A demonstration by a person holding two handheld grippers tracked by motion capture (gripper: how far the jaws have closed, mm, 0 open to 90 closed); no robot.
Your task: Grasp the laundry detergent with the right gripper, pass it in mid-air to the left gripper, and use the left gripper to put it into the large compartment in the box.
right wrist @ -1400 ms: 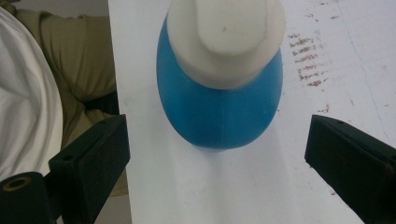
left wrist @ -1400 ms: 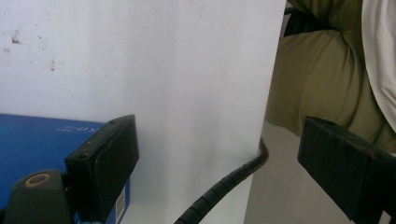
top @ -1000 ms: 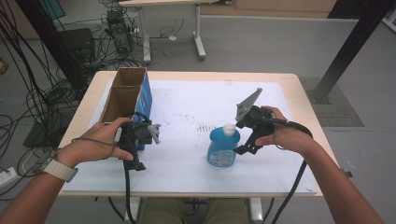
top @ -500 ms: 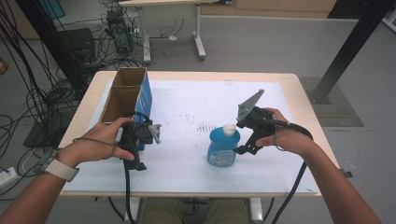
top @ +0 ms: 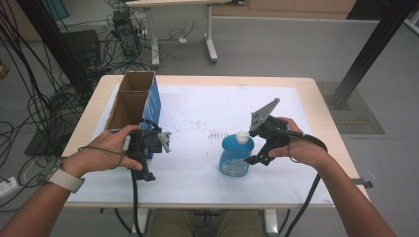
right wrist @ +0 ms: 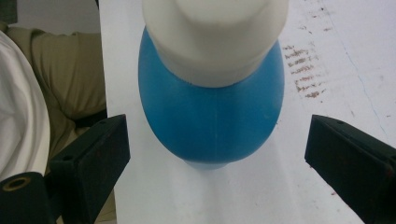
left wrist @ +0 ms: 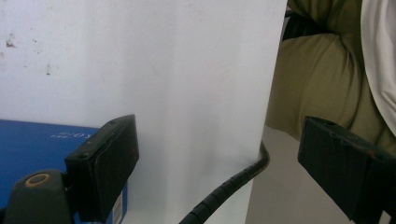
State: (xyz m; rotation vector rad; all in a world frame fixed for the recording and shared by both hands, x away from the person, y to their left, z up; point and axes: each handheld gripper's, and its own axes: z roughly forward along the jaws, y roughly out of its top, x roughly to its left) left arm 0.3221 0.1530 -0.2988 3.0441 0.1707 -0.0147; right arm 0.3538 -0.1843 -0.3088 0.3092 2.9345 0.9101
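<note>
Standing upright on the white table (top: 197, 108) is a blue bottle (top: 236, 157) with a white cap (top: 242, 137). The right gripper (right wrist: 217, 154) hangs just over it, jaws wide apart, one on each side, not touching. The left gripper (left wrist: 219, 154) sits beside a blue cardboard box (top: 136, 101), jaws apart, holding nothing.

Blue bottle (top: 236, 157) showing glossy smooth plastic, white cap (top: 242, 137) looking matt; cardboard box (top: 129, 101) appearing rough; tabletop (top: 197, 106) wearing white paper.
</note>
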